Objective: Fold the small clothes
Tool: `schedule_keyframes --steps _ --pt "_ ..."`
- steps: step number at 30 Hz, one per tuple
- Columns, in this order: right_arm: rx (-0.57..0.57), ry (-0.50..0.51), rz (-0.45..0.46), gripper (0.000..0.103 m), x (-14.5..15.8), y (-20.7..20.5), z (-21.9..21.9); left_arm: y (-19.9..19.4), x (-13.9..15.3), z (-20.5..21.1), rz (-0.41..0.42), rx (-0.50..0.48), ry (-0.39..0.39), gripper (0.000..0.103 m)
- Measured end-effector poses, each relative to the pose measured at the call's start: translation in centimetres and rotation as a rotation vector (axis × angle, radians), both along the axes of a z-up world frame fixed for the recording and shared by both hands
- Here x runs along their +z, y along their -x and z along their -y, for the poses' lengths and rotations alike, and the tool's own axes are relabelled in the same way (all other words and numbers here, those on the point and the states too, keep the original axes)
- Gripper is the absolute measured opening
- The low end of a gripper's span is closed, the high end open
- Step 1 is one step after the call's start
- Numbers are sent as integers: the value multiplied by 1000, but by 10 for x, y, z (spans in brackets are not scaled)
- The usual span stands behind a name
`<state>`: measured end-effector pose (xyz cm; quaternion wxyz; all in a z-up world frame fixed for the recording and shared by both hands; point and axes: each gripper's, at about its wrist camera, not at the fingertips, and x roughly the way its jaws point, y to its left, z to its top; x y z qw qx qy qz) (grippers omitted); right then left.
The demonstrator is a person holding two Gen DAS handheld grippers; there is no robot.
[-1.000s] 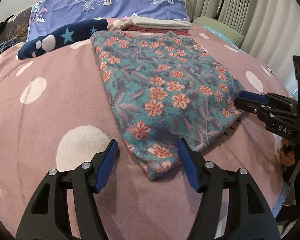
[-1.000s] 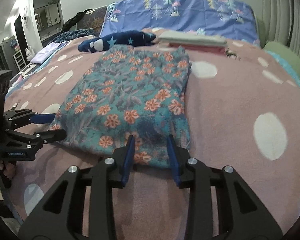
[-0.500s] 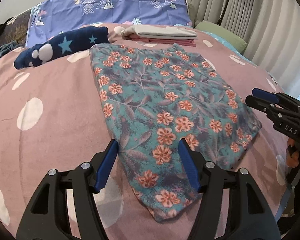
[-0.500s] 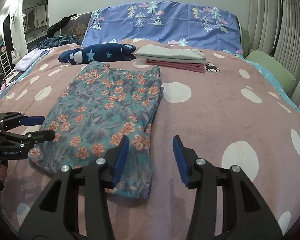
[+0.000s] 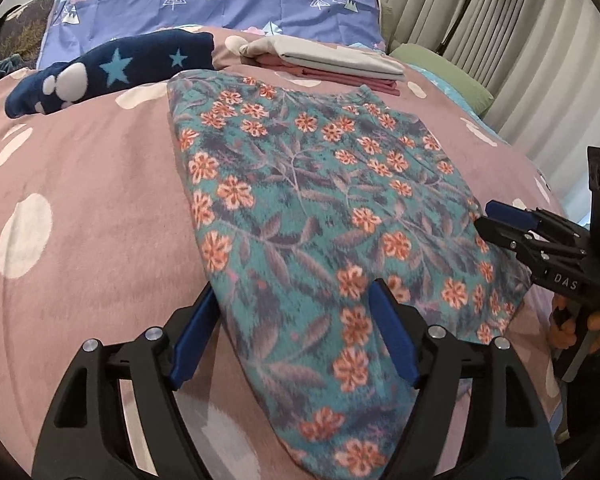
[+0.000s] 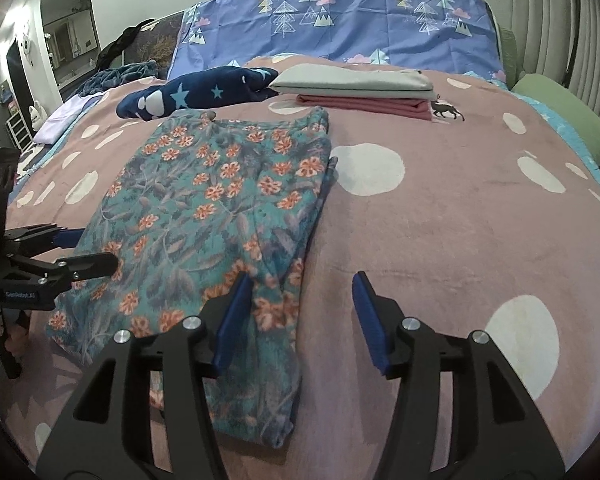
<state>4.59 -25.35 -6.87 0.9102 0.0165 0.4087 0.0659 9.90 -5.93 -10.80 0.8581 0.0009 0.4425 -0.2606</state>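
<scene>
A teal garment with orange flowers (image 5: pixel 320 216) lies flat on the pink dotted bedspread (image 5: pixel 80 184), folded lengthwise; it also shows in the right wrist view (image 6: pixel 220 208). My left gripper (image 5: pixel 292 332) is open, its fingers hovering over the garment's near left edge. My right gripper (image 6: pixel 300 316) is open above the garment's near right edge and the bedspread (image 6: pixel 460 208). Each gripper appears in the other's view: the right one (image 5: pixel 496 220) at the cloth's right side, the left one (image 6: pixel 84 248) at its left side.
A navy star-patterned garment (image 5: pixel 112 68) and a stack of folded grey and pink clothes (image 6: pixel 360 90) lie at the far end. A blue pillow with trees (image 6: pixel 340 16) stands behind. A green pillow (image 6: pixel 560 116) and curtains are at the right.
Both grippers have moved forward over the garment's near end. The right gripper opened wider and shifted right, so its right finger is over bare bedspread.
</scene>
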Motion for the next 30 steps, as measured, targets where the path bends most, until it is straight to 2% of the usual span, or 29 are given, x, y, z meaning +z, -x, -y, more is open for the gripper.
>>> schedule_keyframes --steps 10,12,15,18,26,30 --pt "35 -58 -21 56 -2 -13 3 -25 -1 8 -4 -30 4 79" --pt "46 -108 -36 56 -3 -20 9 -29 -1 9 -6 -36 3 79" --pt "92 -262 -75 59 -9 -33 22 -37 -1 11 -14 -49 10 79" --pt "114 -372 -115 61 -16 -52 35 -45 -2 11 -23 -63 28 79" --pt "162 -471 -145 59 -19 -90 41 -67 -4 15 -42 -93 73 79" --pt "183 -476 -152 54 -17 -85 42 -68 -4 17 -34 -95 66 79"
